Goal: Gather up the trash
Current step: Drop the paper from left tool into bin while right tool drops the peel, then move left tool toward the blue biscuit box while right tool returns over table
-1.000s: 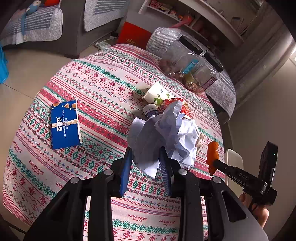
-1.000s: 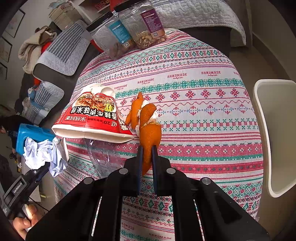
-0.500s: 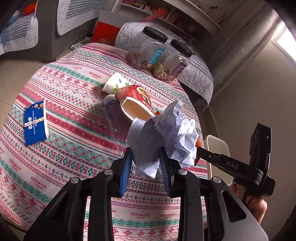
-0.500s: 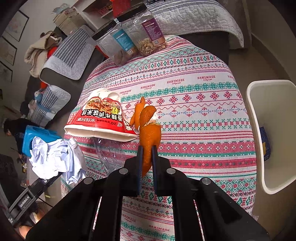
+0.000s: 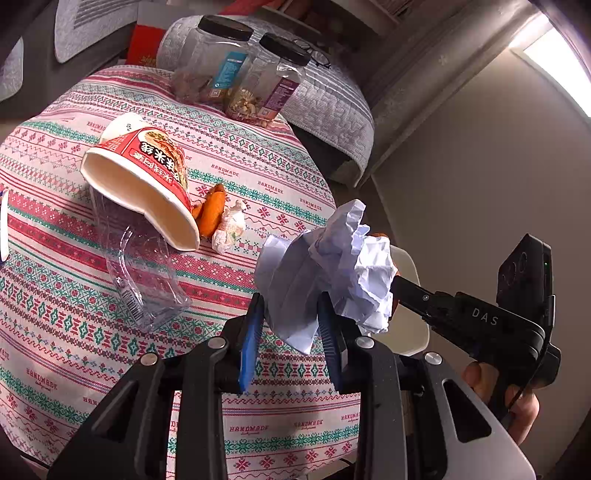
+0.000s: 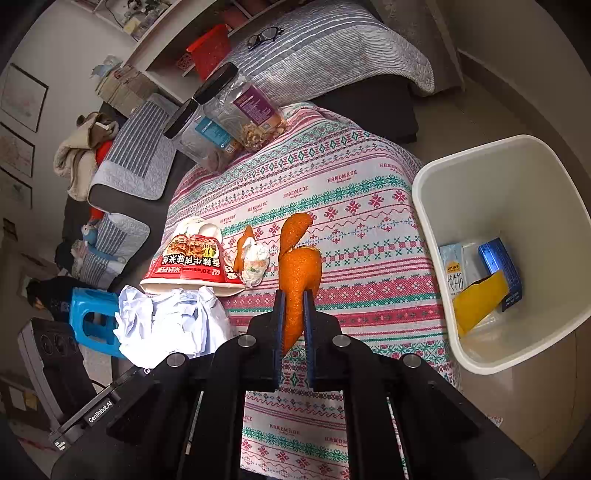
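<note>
Crumpled matte paper wad [image 5: 347, 273], rough dimpled orange peel [image 6: 297, 273], glossy printed noodle cup [image 5: 147, 177], clear crinkly plastic bottle [image 5: 147, 273], woven-look patterned tablecloth [image 5: 258, 166], smooth plastic bin [image 6: 443, 177].

A round table with a patterned pink, green and white cloth [image 6: 332, 206] fills the middle of the room. Behind it stands a dark sofa with a grey striped quilted cover [image 6: 325, 48] (a pair of glasses [image 6: 266, 36] lies on it). The floor [image 6: 491, 122] is pale beige. A wall shelf [image 6: 155, 48] holds books. Framed pictures [image 6: 22, 98] hang on the white wall. A bright window [image 5: 554, 62] gives daylight.
</note>
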`<state>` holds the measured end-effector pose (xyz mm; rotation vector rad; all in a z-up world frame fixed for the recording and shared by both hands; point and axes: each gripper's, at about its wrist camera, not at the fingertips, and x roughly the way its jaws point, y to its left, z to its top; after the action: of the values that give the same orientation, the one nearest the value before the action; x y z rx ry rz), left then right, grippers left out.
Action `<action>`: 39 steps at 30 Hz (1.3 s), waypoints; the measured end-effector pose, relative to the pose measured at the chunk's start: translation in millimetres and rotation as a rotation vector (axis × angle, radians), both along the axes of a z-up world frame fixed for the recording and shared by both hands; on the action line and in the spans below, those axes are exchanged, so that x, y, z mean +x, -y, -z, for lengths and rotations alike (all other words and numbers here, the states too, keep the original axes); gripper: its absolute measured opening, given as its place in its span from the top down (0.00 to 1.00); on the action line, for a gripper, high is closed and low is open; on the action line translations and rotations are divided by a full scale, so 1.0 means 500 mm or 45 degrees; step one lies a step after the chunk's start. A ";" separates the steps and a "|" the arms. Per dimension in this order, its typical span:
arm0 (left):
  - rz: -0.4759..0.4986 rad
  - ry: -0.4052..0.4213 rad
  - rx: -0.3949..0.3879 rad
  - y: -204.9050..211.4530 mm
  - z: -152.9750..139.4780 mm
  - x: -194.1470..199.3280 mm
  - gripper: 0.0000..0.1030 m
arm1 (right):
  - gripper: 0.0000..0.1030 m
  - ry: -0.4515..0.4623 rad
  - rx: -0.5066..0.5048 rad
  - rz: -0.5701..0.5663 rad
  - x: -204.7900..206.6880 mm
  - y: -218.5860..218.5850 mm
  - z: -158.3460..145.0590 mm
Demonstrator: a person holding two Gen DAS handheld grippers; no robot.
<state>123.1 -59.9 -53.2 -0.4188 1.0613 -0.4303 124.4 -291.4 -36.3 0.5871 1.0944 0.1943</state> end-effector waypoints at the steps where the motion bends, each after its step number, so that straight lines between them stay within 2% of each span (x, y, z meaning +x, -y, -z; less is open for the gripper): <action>1: 0.026 -0.008 -0.006 0.026 0.004 0.002 0.71 | 0.91 -0.019 0.011 0.022 -0.002 0.020 0.004; 4: 0.092 -0.016 0.011 0.110 0.016 0.010 0.71 | 0.91 -0.064 0.024 0.111 -0.009 0.084 0.016; 7: 0.140 -0.033 0.007 0.187 0.029 0.023 0.71 | 0.91 -0.079 0.000 0.267 -0.020 0.163 0.023; 10: 0.192 -0.035 -0.007 0.259 0.034 0.028 0.71 | 0.91 -0.085 0.090 0.453 -0.043 0.264 0.037; 13: 0.253 -0.035 0.021 0.331 0.044 0.031 0.71 | 0.91 -0.107 0.098 0.582 -0.065 0.333 0.052; 22: 0.341 -0.058 0.156 0.468 0.111 0.048 0.70 | 0.91 -0.135 0.051 0.617 -0.063 0.363 0.071; 24: 0.356 -0.086 0.167 0.480 0.128 0.053 0.68 | 0.91 -0.150 0.067 0.629 -0.062 0.367 0.078; 27: 0.348 -0.083 0.149 0.477 0.136 0.056 0.43 | 0.88 -0.153 0.080 0.645 -0.062 0.369 0.078; 33: 0.342 -0.044 0.152 0.429 0.110 0.033 0.43 | 0.82 -0.119 0.072 0.676 -0.063 0.372 0.069; 37: 0.308 -0.039 0.164 0.369 0.089 0.028 0.43 | 0.77 -0.106 0.039 0.612 -0.045 0.343 0.062; 39: 0.292 -0.033 0.173 0.327 0.074 0.015 0.43 | 0.71 -0.093 0.019 0.571 -0.035 0.322 0.055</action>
<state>130.4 -223.3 -90.0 -0.1828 1.1610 -0.5534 106.8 -452.6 -63.7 0.8414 1.0045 -0.2102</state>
